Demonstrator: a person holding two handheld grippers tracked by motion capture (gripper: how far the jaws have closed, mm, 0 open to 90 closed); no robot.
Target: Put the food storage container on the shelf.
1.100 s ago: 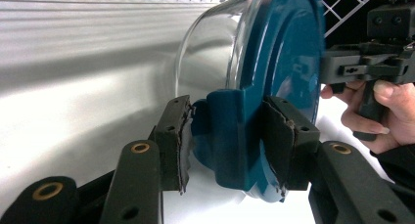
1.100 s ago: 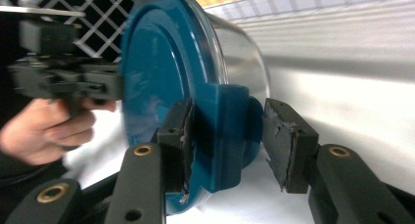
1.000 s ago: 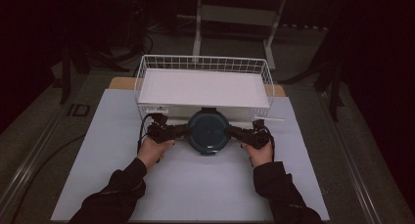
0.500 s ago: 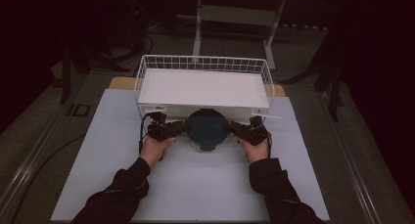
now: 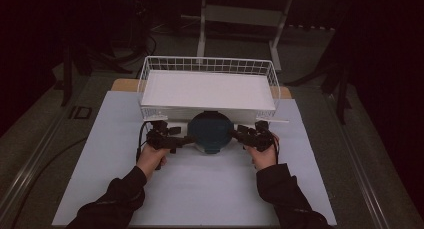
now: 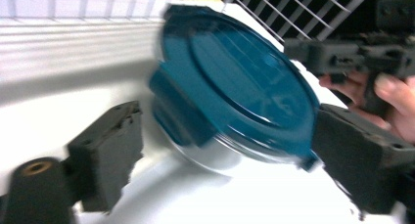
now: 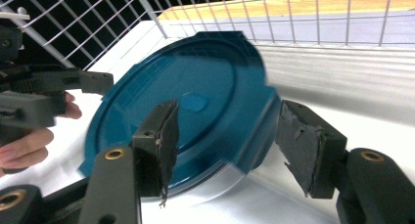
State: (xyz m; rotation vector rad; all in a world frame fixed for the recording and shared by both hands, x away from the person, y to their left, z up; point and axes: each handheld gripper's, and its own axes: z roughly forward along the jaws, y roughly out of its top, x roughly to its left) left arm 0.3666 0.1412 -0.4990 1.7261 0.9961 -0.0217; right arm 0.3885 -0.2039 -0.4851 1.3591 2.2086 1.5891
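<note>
Round container (image 5: 210, 131) with teal lid (image 6: 235, 82) on the white tabletop (image 5: 200, 189), hard against the front wall of the wire basket (image 5: 207, 69); contents hidden under the lid. Basket lined white, holding nothing visible. Lid tilted, upper face leaning away from the basket; blurred. Left hand-held gripper (image 5: 186, 139) and right hand-held gripper (image 5: 235, 134) flanking the 2 side tabs, jaws just opened, apart, pads off the lid. Wide bare tabletop toward the person.

Lidded container (image 5: 211, 132) on the surface (image 5: 200, 189), just before the wire basket (image 5: 207, 66), between left tool (image 5: 189, 138) and right tool (image 5: 233, 134)
</note>
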